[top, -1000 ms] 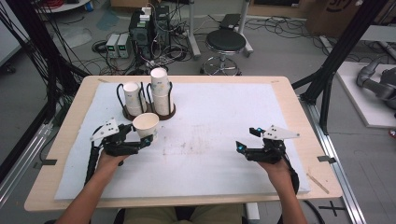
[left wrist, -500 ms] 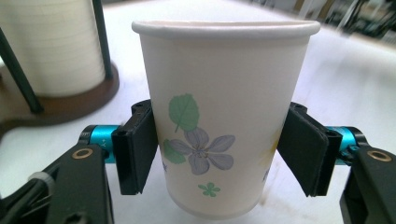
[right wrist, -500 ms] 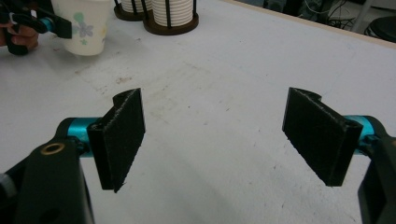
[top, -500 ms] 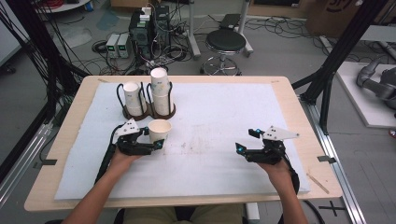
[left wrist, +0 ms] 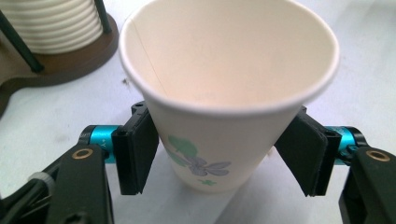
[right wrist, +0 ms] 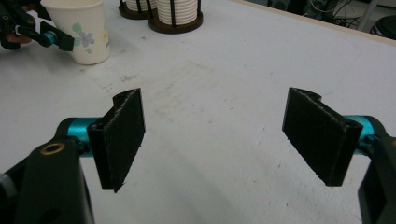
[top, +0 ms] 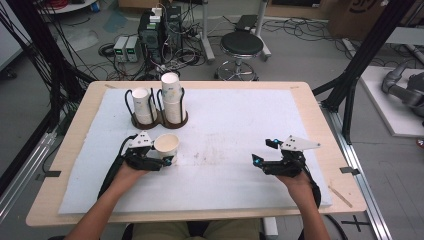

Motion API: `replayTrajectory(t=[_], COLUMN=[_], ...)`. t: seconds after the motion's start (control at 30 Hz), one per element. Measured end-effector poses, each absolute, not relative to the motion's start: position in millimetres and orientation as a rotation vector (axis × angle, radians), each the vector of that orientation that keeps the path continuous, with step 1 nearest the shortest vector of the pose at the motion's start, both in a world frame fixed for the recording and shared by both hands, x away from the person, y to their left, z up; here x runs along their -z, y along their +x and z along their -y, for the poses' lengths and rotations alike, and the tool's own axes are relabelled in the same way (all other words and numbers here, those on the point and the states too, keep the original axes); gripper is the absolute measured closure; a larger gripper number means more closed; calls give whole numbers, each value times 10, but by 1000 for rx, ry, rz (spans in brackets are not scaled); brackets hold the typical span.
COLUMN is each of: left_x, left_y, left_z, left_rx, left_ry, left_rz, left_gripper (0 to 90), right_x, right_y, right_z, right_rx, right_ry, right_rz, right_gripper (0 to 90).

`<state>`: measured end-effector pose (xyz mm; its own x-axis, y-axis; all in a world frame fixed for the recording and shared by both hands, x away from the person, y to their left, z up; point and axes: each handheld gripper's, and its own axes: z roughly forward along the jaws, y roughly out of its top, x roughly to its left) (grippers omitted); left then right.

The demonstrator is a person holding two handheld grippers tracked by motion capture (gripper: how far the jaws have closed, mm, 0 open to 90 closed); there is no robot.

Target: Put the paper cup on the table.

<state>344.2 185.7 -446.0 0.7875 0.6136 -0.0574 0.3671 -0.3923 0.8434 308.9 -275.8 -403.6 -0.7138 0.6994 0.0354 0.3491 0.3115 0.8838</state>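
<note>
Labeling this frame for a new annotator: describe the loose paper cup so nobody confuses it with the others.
Start at the brown cup holder at the far left of the white mat. Just in front of it, a single paper cup stands upright between the left gripper's jaws. Unlike the stacked cups racked in the holder, it stands alone and shows a flower print.

paper cup [left wrist: 224, 93] | white, floral print | upright | on mat

The paper cup [left wrist: 224, 93] at centre frame is showing a matt, smooth wall with a printed flower — its rim rolled. Matt black pads [right wrist: 123, 135] are looking rough and foamy, the white table cover [top: 235, 125] cloth-like and stained.
</note>
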Motion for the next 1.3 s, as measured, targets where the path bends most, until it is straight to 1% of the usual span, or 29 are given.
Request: replayTrajectory(t=[0.17, 0.2, 0.23, 0.27, 0.3, 0.4, 0.6, 0.8, 1.0, 1.03, 1.07, 1.3], left_x=[4457, 4456, 4460, 4448, 4448, 4408, 4321, 4253, 4155, 4137, 4122, 4086], left_y=[3436, 3438, 3436, 3425, 3425, 3386, 3261, 3202, 3153, 3140, 3131, 3075], left_z=[-1881, -1892, -1895, -1926, -1926, -1997, -2204, -2345, -2450, -2471, -2491, -2651], left_rx=[-308, -294, -275, -266, -266, -272, -279, -285, -352, -372, -393, -470], left_ry=[2022, 2014, 1995, 1985, 1985, 1958, 1897, 1779, 1639, 1616, 1595, 1508], left_rz=[-755, -761, -776, -783, -783, -786, -734, -710, -704, -706, -713, -778], left_gripper=[301, 271, 271, 206, 197, 196, 195, 190, 190, 186, 164, 163], right_x=[4033, 4034, 4034, 4037, 4039, 4042, 4040, 4044, 4032, 4027, 4022, 4030], right_y=[3083, 3080, 3080, 3077, 3075, 3072, 3068, 3068, 3035, 3024, 3007, 2928], right_z=[2767, 2771, 2771, 2782, 2786, 2794, 2802, 2803, 2831, 2841, 2862, 2906], right_rx=[-1366, -1369, -1369, -1367, -1367, -1366, -1362, -1357, -1337, -1334, -1327, -1311], right_ry=[935, 936, 936, 939, 943, 946, 949, 951, 960, 966, 968, 990], right_rz=[-2225, -2225, -2225, -2223, -2225, -2226, -2222, -2219, -2189, -2182, -2159, -2120], right_gripper=[218, 218, 218, 218, 218, 218, 218, 218, 218, 218, 218, 218])
